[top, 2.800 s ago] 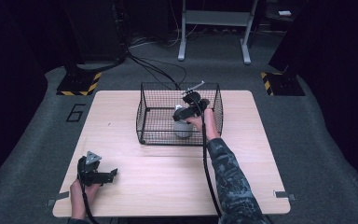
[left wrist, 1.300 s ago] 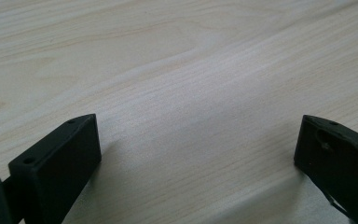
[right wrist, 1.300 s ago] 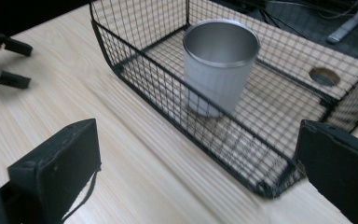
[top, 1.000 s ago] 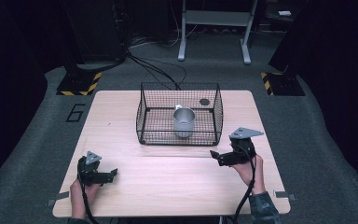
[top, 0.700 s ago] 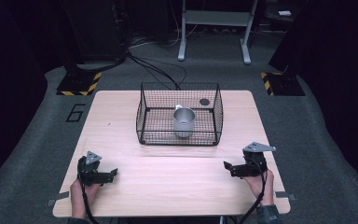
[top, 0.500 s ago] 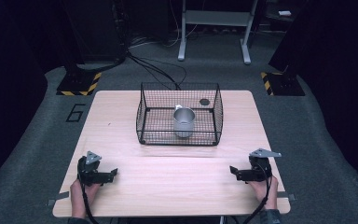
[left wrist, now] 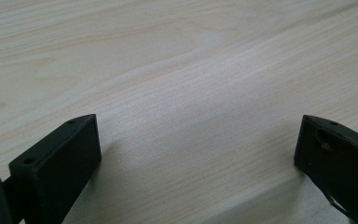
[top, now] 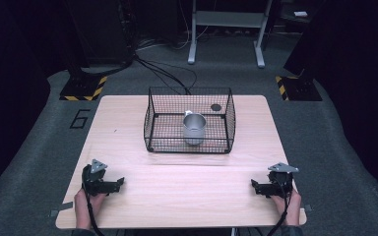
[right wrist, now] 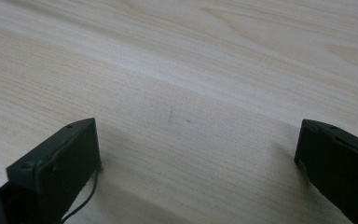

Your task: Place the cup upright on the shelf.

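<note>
A lab or studio set up for recording, not a home.

A bare light-wood table (top: 128, 123) stands alone on grey carpet (top: 34, 162), ringed by darkness and black-draped walls. Ahead of the left gripper (top: 109, 184), on the floor off the table's far left corner, a black base is edged with yellow-and-black hazard tape (top: 83, 88); a matching one (top: 295, 87) sits well ahead of the right gripper (top: 262, 187). Black cables (top: 165, 73) trail over the carpet beyond the table toward a grey metal stand (top: 226, 29). A painted figure "6" (top: 80, 118) marks the carpet beside the table, ahead and to the left of the left gripper.
</note>
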Demonstrator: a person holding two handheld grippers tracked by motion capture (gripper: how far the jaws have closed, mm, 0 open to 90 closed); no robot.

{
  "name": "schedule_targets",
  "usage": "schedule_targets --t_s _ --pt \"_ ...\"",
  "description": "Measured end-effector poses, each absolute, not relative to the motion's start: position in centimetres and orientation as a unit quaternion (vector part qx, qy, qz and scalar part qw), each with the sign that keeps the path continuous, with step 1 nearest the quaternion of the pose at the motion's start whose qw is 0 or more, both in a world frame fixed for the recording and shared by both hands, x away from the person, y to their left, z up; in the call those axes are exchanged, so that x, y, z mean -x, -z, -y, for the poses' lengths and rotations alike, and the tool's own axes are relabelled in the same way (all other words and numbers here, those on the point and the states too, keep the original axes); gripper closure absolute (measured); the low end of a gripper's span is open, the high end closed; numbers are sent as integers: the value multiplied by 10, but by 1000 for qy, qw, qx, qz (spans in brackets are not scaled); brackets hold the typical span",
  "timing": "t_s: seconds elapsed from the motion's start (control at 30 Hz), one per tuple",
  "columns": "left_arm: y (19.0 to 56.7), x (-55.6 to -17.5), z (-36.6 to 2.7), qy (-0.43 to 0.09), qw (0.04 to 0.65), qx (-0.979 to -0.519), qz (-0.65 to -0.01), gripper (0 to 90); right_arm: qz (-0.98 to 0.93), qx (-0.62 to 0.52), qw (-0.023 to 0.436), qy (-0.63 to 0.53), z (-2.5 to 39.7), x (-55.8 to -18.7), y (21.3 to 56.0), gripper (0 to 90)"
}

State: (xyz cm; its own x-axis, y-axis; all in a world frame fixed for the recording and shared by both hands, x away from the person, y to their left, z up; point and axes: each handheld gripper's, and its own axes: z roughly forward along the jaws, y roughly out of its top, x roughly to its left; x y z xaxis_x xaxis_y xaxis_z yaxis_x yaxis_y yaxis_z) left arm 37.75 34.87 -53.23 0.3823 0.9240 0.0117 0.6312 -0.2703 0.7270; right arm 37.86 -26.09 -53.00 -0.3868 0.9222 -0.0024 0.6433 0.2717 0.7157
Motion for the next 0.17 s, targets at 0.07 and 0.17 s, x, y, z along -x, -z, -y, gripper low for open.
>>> schedule_targets --t_s 0.07,0.17 --pt "532 -378 -349 -225 326 -765 -508 3 -768 -510 216 -323 261 -379 530 0" --pt "532 -377 -349 -224 326 -765 -508 3 -766 -511 218 -323 261 -378 530 0"
